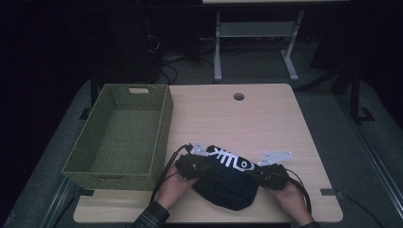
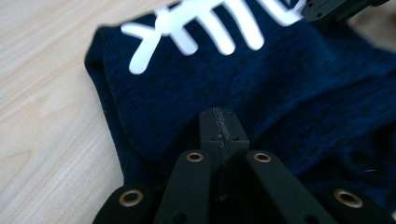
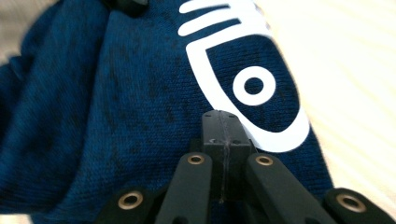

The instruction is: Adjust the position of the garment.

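Hands come in from the near edge of the table (image 1: pixel 285 118) in the high view, one at each side of a dark blue cloth (image 1: pixel 225 183). We see a plaid sleeve (image 1: pixel 151 217) on the left forearm.

The cloth lies bunched on the near middle of the table, just right of the basket's near corner. It carries a white fish-bone print (image 1: pixel 230 159) on its far part. In the left gripper view we see the print's ribs (image 2: pixel 210 32); in the right gripper view we see the fish head with its round eye (image 3: pixel 254 85).

The left gripper (image 1: pixel 199 166) sits at the cloth's left edge, and the right gripper (image 1: pixel 263 175) at its right edge. In each gripper view the two black jaws stand pressed together, tips meeting in one block over the blue knit. Whether a fold of cloth is pinched between them we cannot tell, since the tips hide the spot where they meet the fabric. A grey plate tops each gripper, and a cable trails from each toward the near edge.

To the left stands a green woven basket (image 1: pixel 161 128), reaching from the near left of the table to its far left edge, with a handle slot in the far wall.

Farther off, a round hole (image 1: pixel 238 96) sits in the tabletop near the far edge. Beyond the table we see the white legs of a desk (image 1: pixel 217 52) on the dim floor.
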Demonstrator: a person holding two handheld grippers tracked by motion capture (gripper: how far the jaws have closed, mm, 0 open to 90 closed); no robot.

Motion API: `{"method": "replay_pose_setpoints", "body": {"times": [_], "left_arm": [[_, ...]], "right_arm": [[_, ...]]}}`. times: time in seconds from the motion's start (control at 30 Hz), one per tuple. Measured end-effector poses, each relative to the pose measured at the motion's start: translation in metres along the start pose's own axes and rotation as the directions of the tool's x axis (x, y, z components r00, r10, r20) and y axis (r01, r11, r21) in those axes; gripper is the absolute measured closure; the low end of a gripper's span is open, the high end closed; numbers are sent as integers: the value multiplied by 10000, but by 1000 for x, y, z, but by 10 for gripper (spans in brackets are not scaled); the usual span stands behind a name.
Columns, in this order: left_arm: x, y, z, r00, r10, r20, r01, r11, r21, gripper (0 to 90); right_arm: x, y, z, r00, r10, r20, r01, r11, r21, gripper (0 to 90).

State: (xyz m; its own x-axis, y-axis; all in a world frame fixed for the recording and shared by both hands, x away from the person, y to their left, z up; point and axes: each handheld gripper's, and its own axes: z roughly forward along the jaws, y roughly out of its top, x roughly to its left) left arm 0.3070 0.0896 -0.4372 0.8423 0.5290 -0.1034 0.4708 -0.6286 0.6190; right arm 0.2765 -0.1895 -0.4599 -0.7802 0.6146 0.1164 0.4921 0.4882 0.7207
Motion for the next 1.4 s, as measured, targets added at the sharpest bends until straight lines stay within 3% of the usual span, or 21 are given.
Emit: {"method": "replay_pose_setpoints", "body": {"times": [0.1,0.27,0.33,0.4,0.47,0.5,0.53,0.57,0.6,0.63,0.67,0.7,0.77,0.8,0.9,1.1,1.3,1.4], "left_arm": [[2,-1,8,10000,52,-84,-50,9995,305,900],[2,0,7,10000,-24,-66,25,9996,268,900],[5,2,0,9995,-295,82,296,9995,-76,900],[8,4,-5,9990,-444,26,445,9980,-447,889],[10,6,-7,9985,-541,9,540,9971,-540,813],[12,7,-9,9980,-639,-15,636,9958,-666,813],[15,7,-9,9949,-999,-98,986,9908,-929,695],[17,7,-10,9940,-1075,-193,1052,9898,-956,644],[17,7,-10,9940,-1075,-193,1052,9898,-956,572],[19,7,-9,9928,-1165,-277,1132,9885,-1005,572],[21,6,-8,9893,-1416,-363,1372,9850,-1046,513],[24,6,-8,9869,-1549,-449,1499,9837,-993,423],[30,2,-4,9834,-1774,-391,1739,9815,-806,368],[30,2,-4,9834,-1774,-391,1739,9815,-806,347],[33,-1,3,9823,-1836,-371,1814,9819,-546,283],[36,-5,12,9827,-1822,-348,1818,9833,-125,220],[37,-8,16,9809,-1926,-273,1927,9813,4,219],[36,-7,15,9812,-1914,-226,1917,9814,95,274]], "right_arm": [[0,-2,2,10000,91,-35,-91,10000,25,900],[0,-4,4,9999,138,-60,-138,9999,-32,900],[0,-4,-1,10000,27,-30,-28,9995,-301,881],[-1,-5,-7,9999,-101,137,110,9974,-711,799],[-2,-5,-11,9997,9,231,10,9966,-825,773],[-3,-6,-14,9993,79,359,-45,9958,-914,731],[-7,-9,-20,9972,303,682,-222,9930,-1163,598],[-9,-10,-22,9961,331,821,-228,9921,-1237,543],[-9,-10,-22,9961,331,821,-228,9921,-1237,543],[-12,-12,-25,9938,405,1033,-264,9906,-1343,482],[-14,-14,-27,9912,461,1237,-284,9895,-1414,422],[-20,-20,-34,9829,638,1727,-369,9873,-1546,329],[-27,-27,-37,9752,819,2058,-495,9862,-1578,253],[-27,-27,-37,9752,819,2058,-495,9862,-1578,253],[-39,-39,-37,9634,1204,2395,-918,9876,-1272,161],[-47,-42,-25,9577,1211,2609,-1085,9922,-621,77],[-49,-44,-24,9532,1278,2740,-1176,9916,-536,45],[-51,-44,-23,9491,1389,2828,-1318,9903,-444,35]]}}
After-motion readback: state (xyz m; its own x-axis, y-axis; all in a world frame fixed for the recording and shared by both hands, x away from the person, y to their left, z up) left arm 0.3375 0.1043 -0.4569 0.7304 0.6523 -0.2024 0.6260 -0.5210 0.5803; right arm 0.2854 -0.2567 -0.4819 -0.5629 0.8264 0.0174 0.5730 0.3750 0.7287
